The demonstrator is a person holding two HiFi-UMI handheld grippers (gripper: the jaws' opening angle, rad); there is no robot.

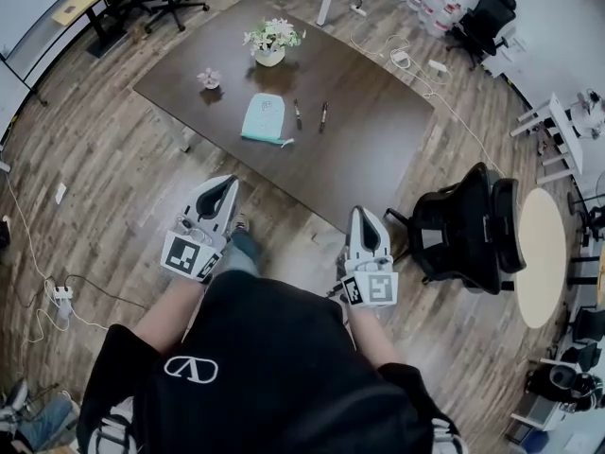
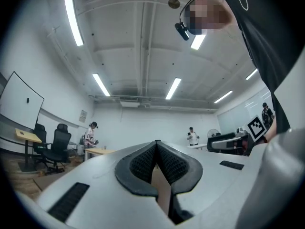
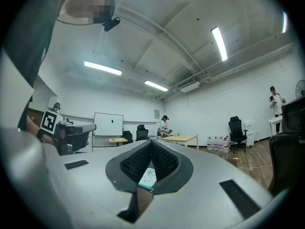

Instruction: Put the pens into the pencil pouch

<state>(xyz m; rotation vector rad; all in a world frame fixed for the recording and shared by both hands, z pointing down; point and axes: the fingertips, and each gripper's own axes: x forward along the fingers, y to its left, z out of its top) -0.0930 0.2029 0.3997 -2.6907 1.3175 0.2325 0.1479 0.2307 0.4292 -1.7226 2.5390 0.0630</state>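
In the head view a teal pencil pouch (image 1: 264, 117) lies flat on the dark brown table (image 1: 378, 149), with two dark pens (image 1: 297, 113) (image 1: 323, 114) side by side just right of it. Both grippers are held near my body, well short of the table's near edge. My left gripper (image 1: 225, 182) is shut and holds nothing, its jaws meeting at the tip (image 2: 156, 142). My right gripper (image 1: 363, 214) is likewise shut and empty (image 3: 151, 141). A bit of the pouch (image 3: 147, 176) shows through the gap below the right gripper's closed tips.
A potted white flower (image 1: 272, 41) and a small pink flower (image 1: 210, 78) stand at the table's far side. A black office chair (image 1: 463, 230) and a round pale table (image 1: 541, 244) are to my right. A power strip with cables (image 1: 61, 293) lies on the wooden floor at left.
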